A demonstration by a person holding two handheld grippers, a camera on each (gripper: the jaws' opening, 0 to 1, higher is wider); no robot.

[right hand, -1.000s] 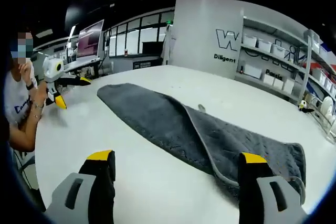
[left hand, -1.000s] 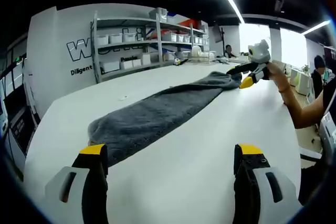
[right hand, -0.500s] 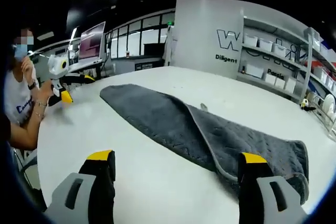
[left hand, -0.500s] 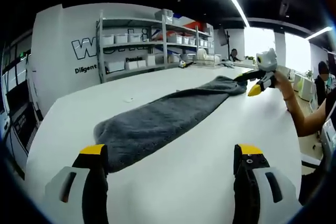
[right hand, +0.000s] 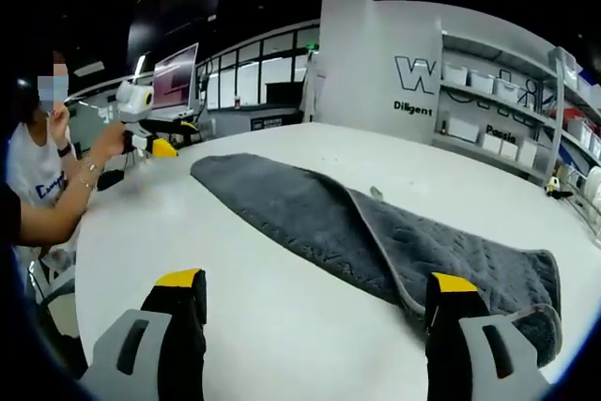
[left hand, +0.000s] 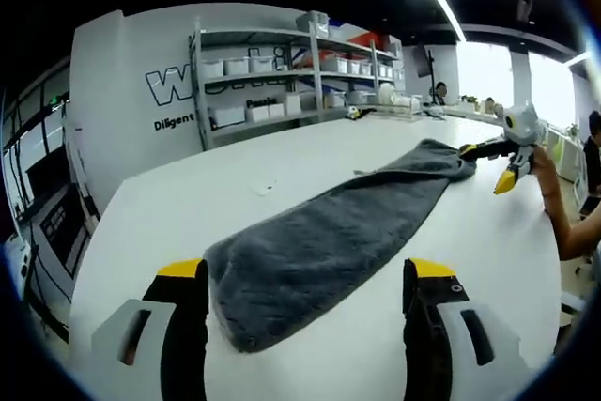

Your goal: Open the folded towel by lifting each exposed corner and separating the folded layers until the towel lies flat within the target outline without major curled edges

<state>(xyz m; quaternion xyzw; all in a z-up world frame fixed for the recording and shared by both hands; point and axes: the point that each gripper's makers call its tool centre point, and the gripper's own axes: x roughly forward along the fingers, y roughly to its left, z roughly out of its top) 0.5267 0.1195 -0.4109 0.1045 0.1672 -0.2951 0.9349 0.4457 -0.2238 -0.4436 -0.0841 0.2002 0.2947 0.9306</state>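
A grey towel [left hand: 338,241] lies stretched in a long strip across a white desk [left hand: 188,204], its near end between the yellow-tipped fingers [left hand: 180,269] of the left gripper [left hand: 305,274], which stand wide apart. At the towel's far end, the right gripper [left hand: 498,152] hovers just beside the cloth, held by a person's hand [left hand: 543,155]. Shelves [left hand: 300,63] of white bins line the back wall.

Two-jaw left gripper [left hand: 300,312] with black fingers [left hand: 185,337], yellow-capped tips, pale grey slotted side plates. Right gripper [right hand: 315,326] built alike: black jaws, yellow caps, grey slotted housings. White short-sleeved shirt [right hand: 30,180] with dark lettering; thin bracelet at the wrist [right hand: 87,168].
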